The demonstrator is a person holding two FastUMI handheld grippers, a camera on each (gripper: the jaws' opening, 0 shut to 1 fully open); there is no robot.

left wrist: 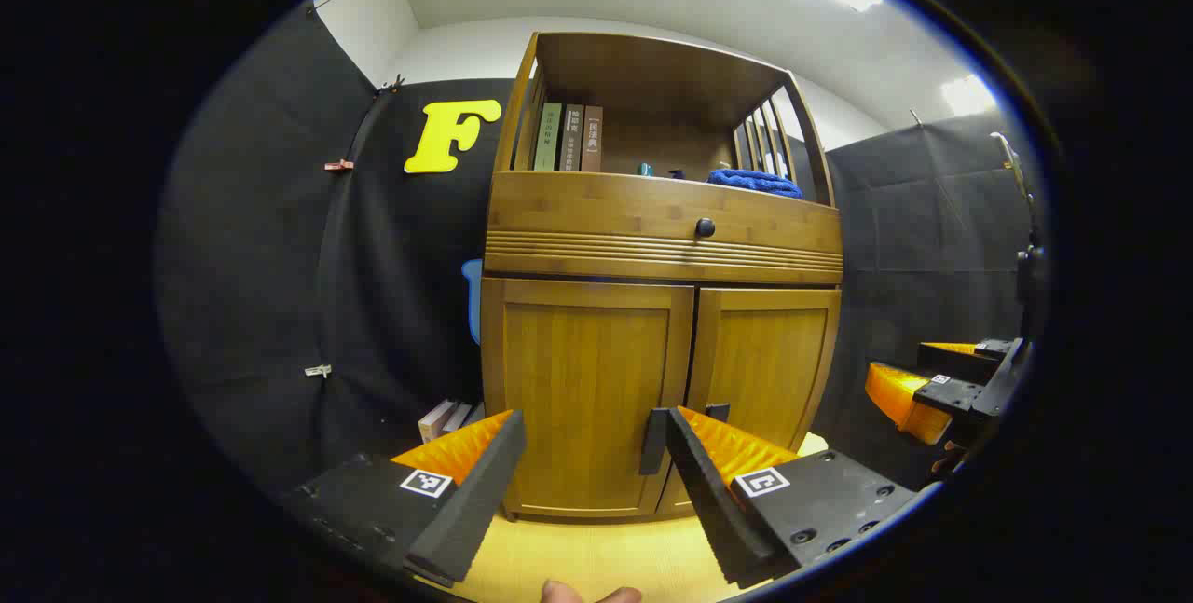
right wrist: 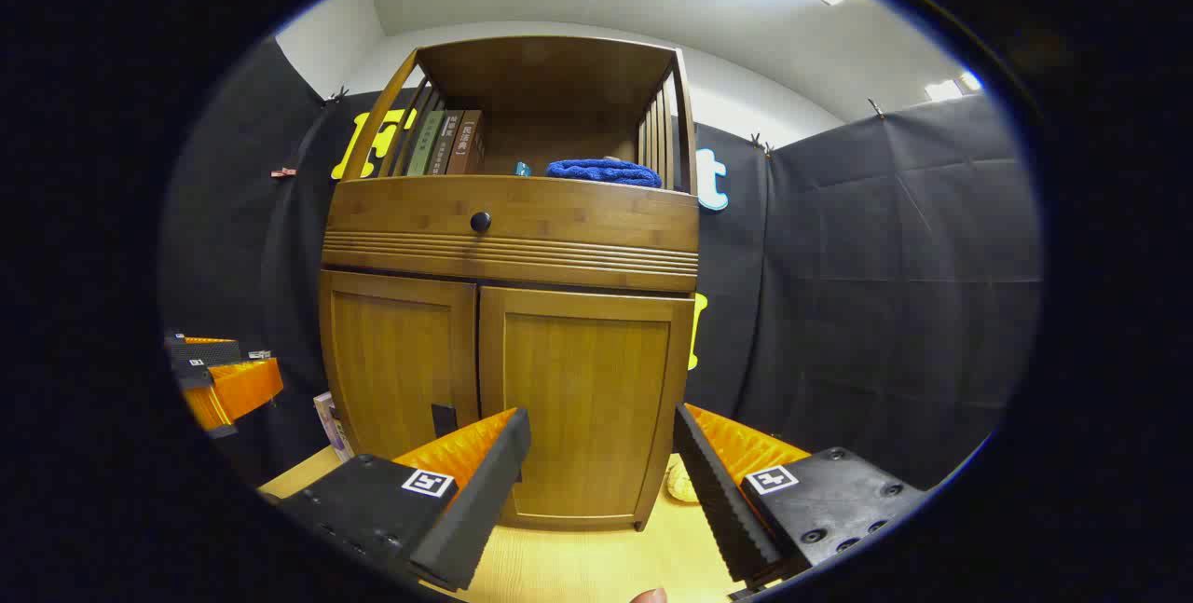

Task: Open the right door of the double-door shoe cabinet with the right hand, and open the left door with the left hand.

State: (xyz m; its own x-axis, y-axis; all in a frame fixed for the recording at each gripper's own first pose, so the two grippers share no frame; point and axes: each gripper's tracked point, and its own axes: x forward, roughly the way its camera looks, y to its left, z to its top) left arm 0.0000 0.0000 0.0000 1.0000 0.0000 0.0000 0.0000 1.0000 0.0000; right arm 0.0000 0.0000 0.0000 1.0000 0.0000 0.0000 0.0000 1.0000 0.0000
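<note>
Right gripper view: right gripper [right wrist: 596, 482] held wide open, empty; right door [right wrist: 582, 398] seen closed, straight ahead, handle at inner edge, leftward.

Both views look forward from low, near the shoe cabinet [left wrist: 662, 305] [right wrist: 508, 305], sharing its closed front.

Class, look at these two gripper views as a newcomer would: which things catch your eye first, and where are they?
The tall honey-brown bamboo cabinet dominates the middle, both lower doors shut, a round black knob on its drawer front. On its open top shelf lie a folded blue towel and upright books. In the foreground, each open orange-and-black gripper frames a door: the left gripper, the right gripper.
</note>
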